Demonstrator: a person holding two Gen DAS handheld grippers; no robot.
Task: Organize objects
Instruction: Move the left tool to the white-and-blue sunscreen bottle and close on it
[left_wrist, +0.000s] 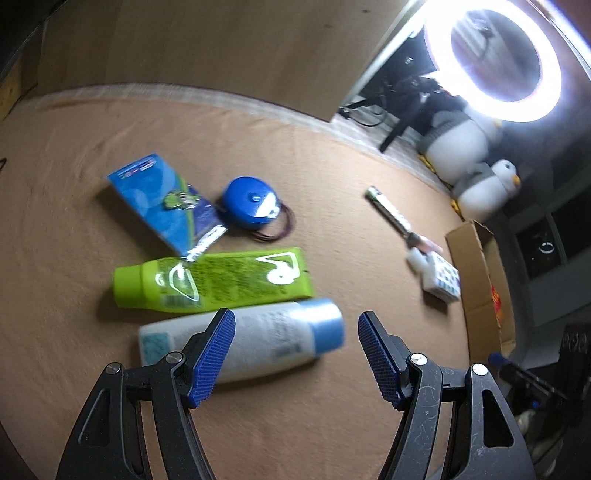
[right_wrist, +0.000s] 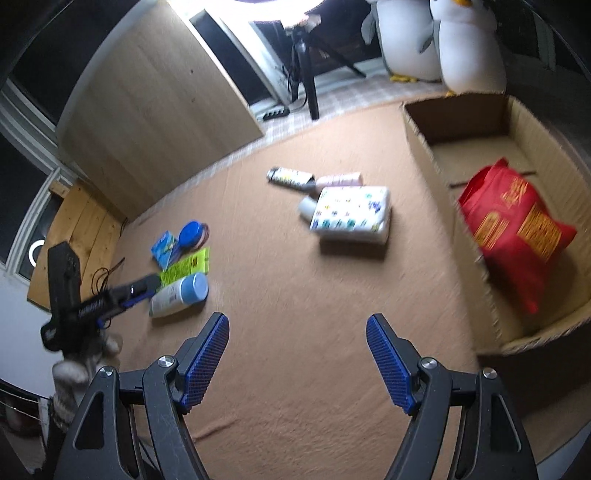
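My left gripper (left_wrist: 294, 330) is open over the tan cloth, empty, with its left finger in front of a white bottle with a blue cap (left_wrist: 266, 336). Beyond it lie a green tube (left_wrist: 218, 280), a blue packet (left_wrist: 162, 199) and a round blue case (left_wrist: 251, 205) on a hair tie. My right gripper (right_wrist: 297, 328) is open and empty above bare cloth. Ahead of it lie a patterned tissue pack (right_wrist: 351, 214), a small white bottle (right_wrist: 307, 206), a pink tube (right_wrist: 341, 180) and a printed stick (right_wrist: 288, 176). The left gripper (right_wrist: 142, 291) shows at the left by the white bottle (right_wrist: 181, 295).
A cardboard box (right_wrist: 424, 147) stands at the right with a red bag (right_wrist: 517, 225) inside; its flap (left_wrist: 480, 280) shows in the left wrist view. Behind are two plush penguins (right_wrist: 436, 40), a ring light (left_wrist: 495, 62) on a tripod (right_wrist: 306, 66) and a wooden panel (right_wrist: 147, 110).
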